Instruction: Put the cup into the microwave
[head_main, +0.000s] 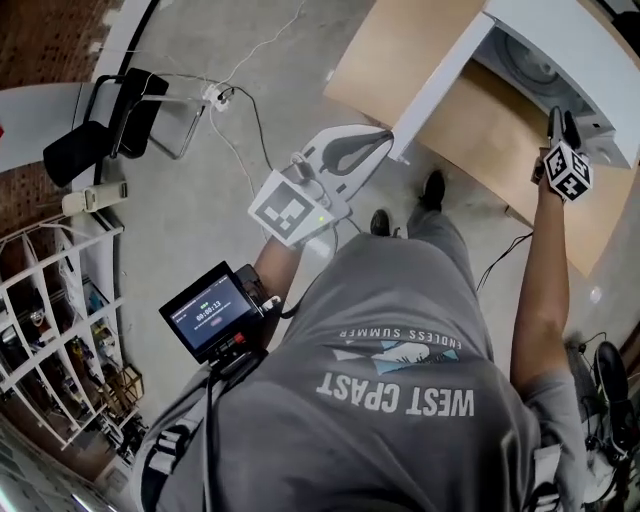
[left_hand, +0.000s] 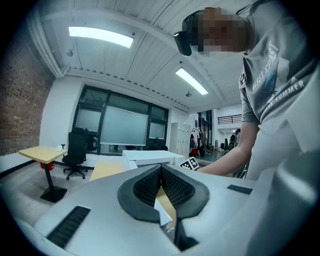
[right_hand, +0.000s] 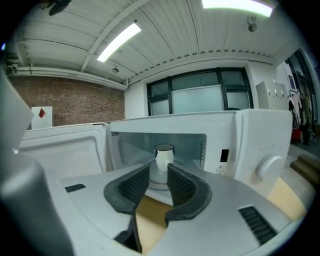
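Observation:
A white cup with a dark rim stands upright on the turntable inside the white microwave, whose door hangs open to the left. My right gripper is open in front of the opening, with the cup visible beyond its tips and nothing between the jaws. In the head view the right gripper is held at the microwave by its open door; the cup is hidden there. My left gripper is shut on nothing and sits lower, near the table corner.
The microwave sits on a light wooden table. On the floor to the left are a black office chair, a power strip with cables and white shelving. A small screen hangs at the person's chest.

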